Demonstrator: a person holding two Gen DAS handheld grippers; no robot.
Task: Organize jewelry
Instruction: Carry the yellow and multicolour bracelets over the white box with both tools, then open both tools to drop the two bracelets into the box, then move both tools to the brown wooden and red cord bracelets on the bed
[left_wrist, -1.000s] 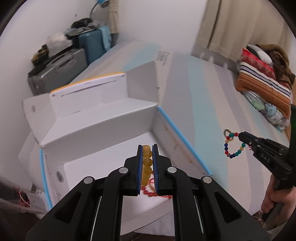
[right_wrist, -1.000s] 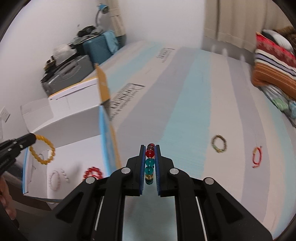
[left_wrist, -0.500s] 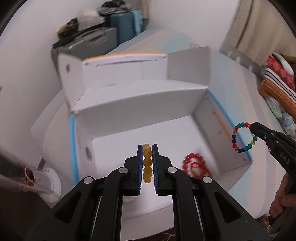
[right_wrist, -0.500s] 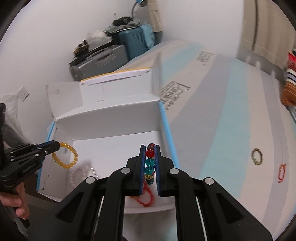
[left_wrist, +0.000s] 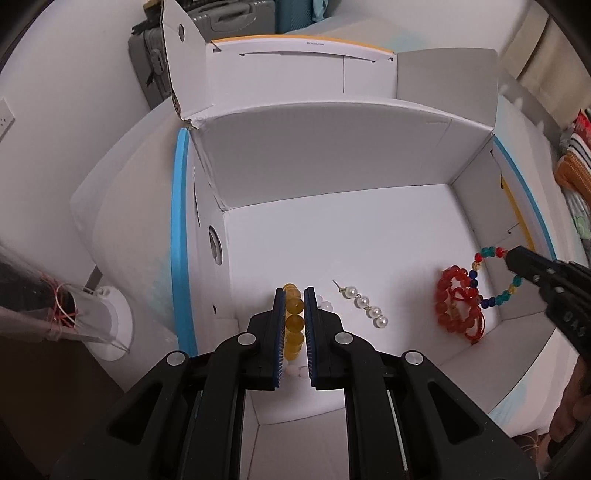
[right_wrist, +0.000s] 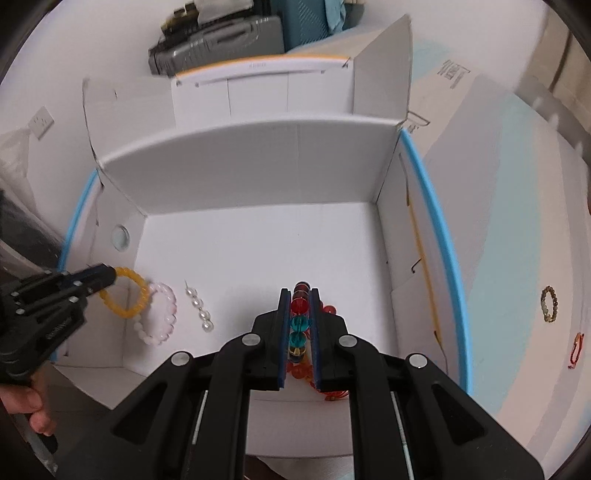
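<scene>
My left gripper (left_wrist: 294, 293) is shut on a yellow bead bracelet (left_wrist: 294, 321) and holds it over the left side of the open white box (left_wrist: 332, 158). It also shows in the right wrist view (right_wrist: 107, 275) with the yellow bracelet (right_wrist: 127, 295) hanging from it. My right gripper (right_wrist: 299, 293) is shut on a multicolour bead bracelet (right_wrist: 298, 325), seen from the left wrist view (left_wrist: 495, 277), over the box's right side. In the box lie a red bead bracelet (left_wrist: 458, 302), a pearl strand (left_wrist: 365, 306) and a pale pink bracelet (right_wrist: 159, 314).
The box (right_wrist: 258, 162) stands at the edge of a striped mattress (right_wrist: 517, 221). Two more bracelets, a dark one (right_wrist: 549, 304) and a red one (right_wrist: 576, 349), lie on the mattress to the right. Suitcases (right_wrist: 221, 37) stand behind the box by the wall.
Both grippers have moved forward and down over the box, each still holding its bracelet. The box interior now fills both views.
</scene>
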